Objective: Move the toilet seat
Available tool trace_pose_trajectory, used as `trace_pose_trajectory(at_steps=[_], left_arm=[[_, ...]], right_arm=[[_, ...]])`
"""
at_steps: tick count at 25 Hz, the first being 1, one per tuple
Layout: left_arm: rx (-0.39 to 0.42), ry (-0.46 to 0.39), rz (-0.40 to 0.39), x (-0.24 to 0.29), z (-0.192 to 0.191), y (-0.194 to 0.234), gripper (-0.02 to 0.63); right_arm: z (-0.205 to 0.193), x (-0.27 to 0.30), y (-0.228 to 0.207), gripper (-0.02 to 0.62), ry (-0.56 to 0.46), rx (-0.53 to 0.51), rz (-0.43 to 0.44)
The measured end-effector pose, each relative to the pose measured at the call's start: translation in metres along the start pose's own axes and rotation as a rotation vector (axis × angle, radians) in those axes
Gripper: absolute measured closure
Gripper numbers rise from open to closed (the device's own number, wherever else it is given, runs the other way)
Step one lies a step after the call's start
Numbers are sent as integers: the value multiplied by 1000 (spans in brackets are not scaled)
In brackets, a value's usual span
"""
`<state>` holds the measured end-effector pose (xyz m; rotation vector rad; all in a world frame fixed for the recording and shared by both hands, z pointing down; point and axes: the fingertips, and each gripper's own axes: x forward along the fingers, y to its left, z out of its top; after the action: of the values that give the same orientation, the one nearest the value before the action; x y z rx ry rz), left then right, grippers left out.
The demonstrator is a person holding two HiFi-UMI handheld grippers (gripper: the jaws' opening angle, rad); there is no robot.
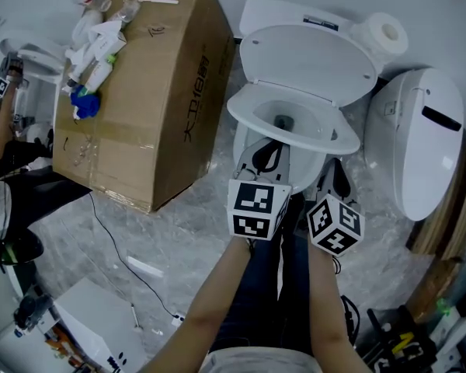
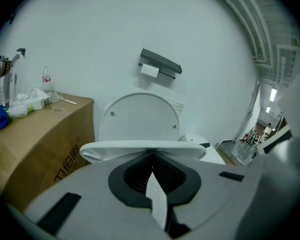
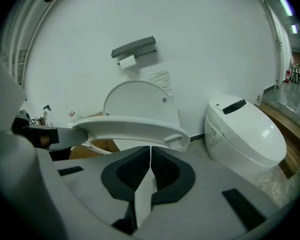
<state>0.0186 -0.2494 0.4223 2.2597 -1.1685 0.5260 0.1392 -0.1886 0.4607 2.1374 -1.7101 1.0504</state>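
A white toilet stands in front of me with its lid up against the tank. The seat lies level over the bowl and, in the right gripper view, seems to sit a little off the rim. The seat's front edge runs straight across just beyond my left gripper, which is shut with nothing between its jaws. My right gripper is also shut and empty, just short of the seat. From above, the left gripper and the right gripper point at the bowl's front.
A big cardboard box with bottles and packets on top stands close on the toilet's left. A second white toilet stands on the right, with a paper roll behind. A cable trails over the floor. A person is at far left.
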Motion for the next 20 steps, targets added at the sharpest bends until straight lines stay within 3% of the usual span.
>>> trace_pose_trajectory(at_steps=[7,20], left_arm=[[-15,-33,26,12,21,0,592],[4,-76,74,40,66,5,591]], right_arm=[[23,13,8,574,-19,-2,47],[75,56,15,574,-49,-102,112]])
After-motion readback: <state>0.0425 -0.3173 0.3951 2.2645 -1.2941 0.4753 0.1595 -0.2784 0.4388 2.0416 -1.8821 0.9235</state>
